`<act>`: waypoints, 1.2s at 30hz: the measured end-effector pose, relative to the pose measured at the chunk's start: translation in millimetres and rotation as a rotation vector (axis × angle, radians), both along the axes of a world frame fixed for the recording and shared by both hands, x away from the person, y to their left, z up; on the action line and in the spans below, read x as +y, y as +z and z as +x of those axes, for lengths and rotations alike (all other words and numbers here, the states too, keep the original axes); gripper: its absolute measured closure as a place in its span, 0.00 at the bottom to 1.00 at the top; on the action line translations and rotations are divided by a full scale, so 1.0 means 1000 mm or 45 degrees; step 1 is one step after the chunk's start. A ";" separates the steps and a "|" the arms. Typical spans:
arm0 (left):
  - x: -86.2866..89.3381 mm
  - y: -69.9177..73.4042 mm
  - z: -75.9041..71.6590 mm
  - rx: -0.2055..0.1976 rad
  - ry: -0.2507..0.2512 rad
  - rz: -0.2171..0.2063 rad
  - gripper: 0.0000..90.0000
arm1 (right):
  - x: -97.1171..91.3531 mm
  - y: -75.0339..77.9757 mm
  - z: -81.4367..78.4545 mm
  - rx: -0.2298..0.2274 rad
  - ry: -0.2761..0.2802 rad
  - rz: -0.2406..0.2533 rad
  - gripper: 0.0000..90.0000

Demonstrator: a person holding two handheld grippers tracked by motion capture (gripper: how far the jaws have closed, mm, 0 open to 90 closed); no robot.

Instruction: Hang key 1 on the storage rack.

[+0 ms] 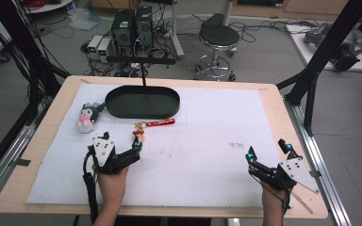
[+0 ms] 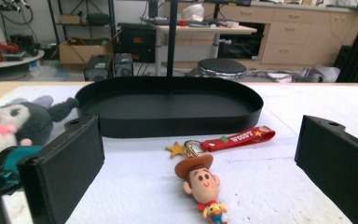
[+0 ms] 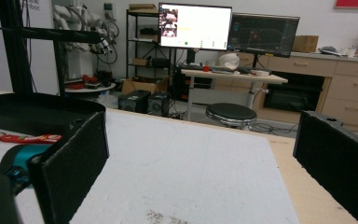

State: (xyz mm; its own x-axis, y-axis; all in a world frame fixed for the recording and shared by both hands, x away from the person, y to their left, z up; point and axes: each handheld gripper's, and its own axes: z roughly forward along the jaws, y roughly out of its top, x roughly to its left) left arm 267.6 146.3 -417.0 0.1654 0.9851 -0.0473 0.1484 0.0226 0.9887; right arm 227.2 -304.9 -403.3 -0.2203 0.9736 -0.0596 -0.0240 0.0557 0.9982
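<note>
Black fingers of the left gripper (image 2: 200,154) stand wide apart, empty, flanking the cowboy keychain (image 2: 200,179) on the white bench mat (image 1: 207,155); right gripper (image 1: 267,151) likewise spread, empty.

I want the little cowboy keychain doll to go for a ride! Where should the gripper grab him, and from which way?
Probably best to grab the cowboy figure keychain by its round head, just under the brown hat. It lies flat on the white table cover, straight between the open jaws of the left gripper, so come from the person's side, low and forward. The red fabric strap is thin and flat, harder to pinch.
</note>
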 end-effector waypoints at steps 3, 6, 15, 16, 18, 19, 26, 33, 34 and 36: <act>-0.004 -0.001 0.002 0.006 0.010 0.004 0.02 | 0.001 0.001 -0.001 -0.005 0.002 0.007 0.03; -0.010 -0.003 0.009 0.045 0.026 0.002 0.02 | 0.001 0.000 0.000 0.003 0.004 0.004 0.03; -0.013 -0.011 0.024 0.165 0.033 0.008 0.02 | 0.000 0.000 0.001 0.012 -0.001 -0.003 0.03; -0.013 -0.012 0.026 0.182 0.035 0.004 0.02 | -0.001 0.000 0.000 0.010 -0.002 -0.007 0.03; -0.012 -0.013 0.028 0.196 0.036 0.001 0.02 | -0.001 0.000 0.000 0.010 -0.004 0.000 0.03; -0.012 -0.014 0.030 0.209 0.033 -0.003 0.02 | -0.001 0.000 0.000 0.010 -0.004 0.000 0.03; -0.019 -0.015 0.042 0.317 0.016 0.016 0.02 | -0.005 0.000 0.000 0.009 -0.012 0.018 0.03; -0.017 -0.020 0.057 0.458 0.026 -0.041 0.02 | -0.007 0.000 -0.001 0.010 -0.017 0.030 0.03; -0.017 -0.021 0.059 0.477 0.030 -0.039 0.02 | -0.007 0.000 -0.001 0.010 -0.017 0.030 0.03; -0.019 -0.022 0.059 0.485 0.024 -0.024 0.02 | -0.007 0.000 0.000 0.014 -0.018 0.033 0.03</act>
